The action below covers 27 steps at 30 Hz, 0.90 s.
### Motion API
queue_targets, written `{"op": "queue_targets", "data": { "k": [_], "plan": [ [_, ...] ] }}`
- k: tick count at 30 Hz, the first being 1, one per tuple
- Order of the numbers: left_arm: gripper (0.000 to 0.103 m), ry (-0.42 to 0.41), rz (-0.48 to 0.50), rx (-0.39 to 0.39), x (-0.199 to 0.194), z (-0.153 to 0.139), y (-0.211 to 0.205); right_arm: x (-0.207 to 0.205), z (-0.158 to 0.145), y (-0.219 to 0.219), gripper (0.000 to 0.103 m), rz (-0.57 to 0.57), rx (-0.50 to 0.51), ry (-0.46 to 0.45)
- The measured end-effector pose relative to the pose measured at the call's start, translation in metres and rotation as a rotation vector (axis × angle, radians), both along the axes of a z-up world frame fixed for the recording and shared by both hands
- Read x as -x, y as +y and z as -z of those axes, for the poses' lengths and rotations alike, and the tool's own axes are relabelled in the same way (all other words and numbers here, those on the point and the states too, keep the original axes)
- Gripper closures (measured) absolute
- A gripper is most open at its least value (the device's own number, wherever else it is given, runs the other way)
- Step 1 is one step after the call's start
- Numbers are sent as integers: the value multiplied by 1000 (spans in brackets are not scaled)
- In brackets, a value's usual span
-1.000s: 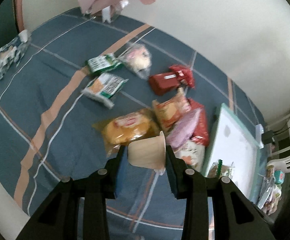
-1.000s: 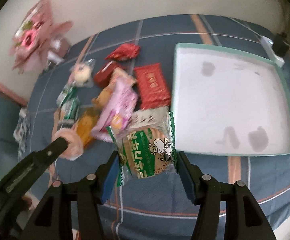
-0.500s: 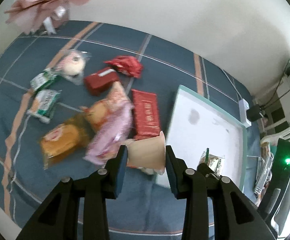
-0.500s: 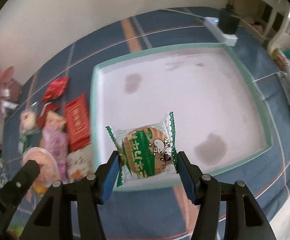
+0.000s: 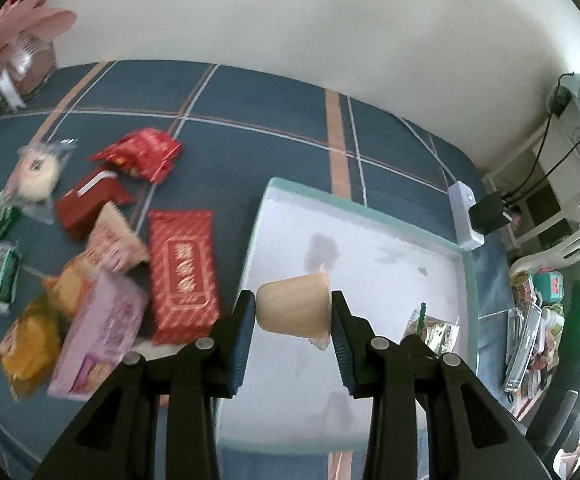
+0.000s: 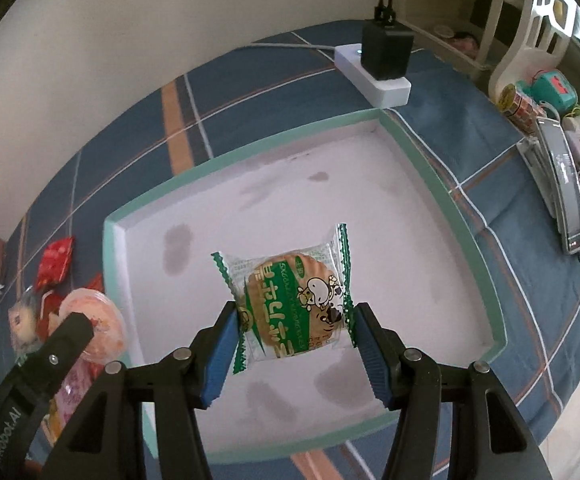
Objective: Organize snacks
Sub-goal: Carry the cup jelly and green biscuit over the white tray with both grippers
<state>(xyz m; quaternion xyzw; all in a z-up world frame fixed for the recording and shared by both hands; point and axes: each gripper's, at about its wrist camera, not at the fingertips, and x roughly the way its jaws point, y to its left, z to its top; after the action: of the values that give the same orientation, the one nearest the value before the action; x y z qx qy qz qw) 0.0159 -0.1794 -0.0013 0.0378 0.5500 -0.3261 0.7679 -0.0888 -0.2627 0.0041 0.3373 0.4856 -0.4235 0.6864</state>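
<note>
We see a white tray with a mint-green rim (image 6: pixel 442 196) lying on a blue checked cloth (image 5: pixel 250 152). The inside of the tray holds nothing that rests on its floor; only some grey stains show on the white bottom.

The right gripper (image 6: pixel 292 330) is clamped on a round cookie in a clear and green wrapper (image 6: pixel 290 304). Its blue pads press the two crimped ends of the wrapper, and the cookie hangs over the middle of the tray, not touching the floor as far as we can tell.

The left gripper (image 5: pixel 293 322) is clamped on a small beige jelly cup (image 5: pixel 294 310), lying on its side between the pads, with its sealed rim toward the right pad. In the left wrist view this cup is over the left part of the tray, near the left rim.

The other snacks lie on the cloth at the left of the tray, outside it: a flat red packet (image 5: pixel 182 272) just beside the rim, a pink-purple pack (image 5: pixel 98 324), a yellow bread pack (image 5: pixel 30 344), a small red box (image 5: pixel 90 200), a crumpled red bag (image 5: pixel 138 156) and two green-white packets (image 5: pixel 0 272).

Behind the far corner of the tray, a white power strip (image 6: pixel 374 76) carries a black charger (image 6: pixel 386 50).
</note>
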Motion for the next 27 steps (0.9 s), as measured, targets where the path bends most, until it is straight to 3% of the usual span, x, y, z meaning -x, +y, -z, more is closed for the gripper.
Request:
{"op": "queue_targets", "data": {
  "k": [8, 27],
  "plan": [
    [64, -8, 42, -2, -12, 19, -25, -7, 10, -19, 43, 18, 26, 23],
    [64, -23, 72, 14, -22, 30, -40, -16, 28, -32, 43, 6, 13, 38]
  ]
}}
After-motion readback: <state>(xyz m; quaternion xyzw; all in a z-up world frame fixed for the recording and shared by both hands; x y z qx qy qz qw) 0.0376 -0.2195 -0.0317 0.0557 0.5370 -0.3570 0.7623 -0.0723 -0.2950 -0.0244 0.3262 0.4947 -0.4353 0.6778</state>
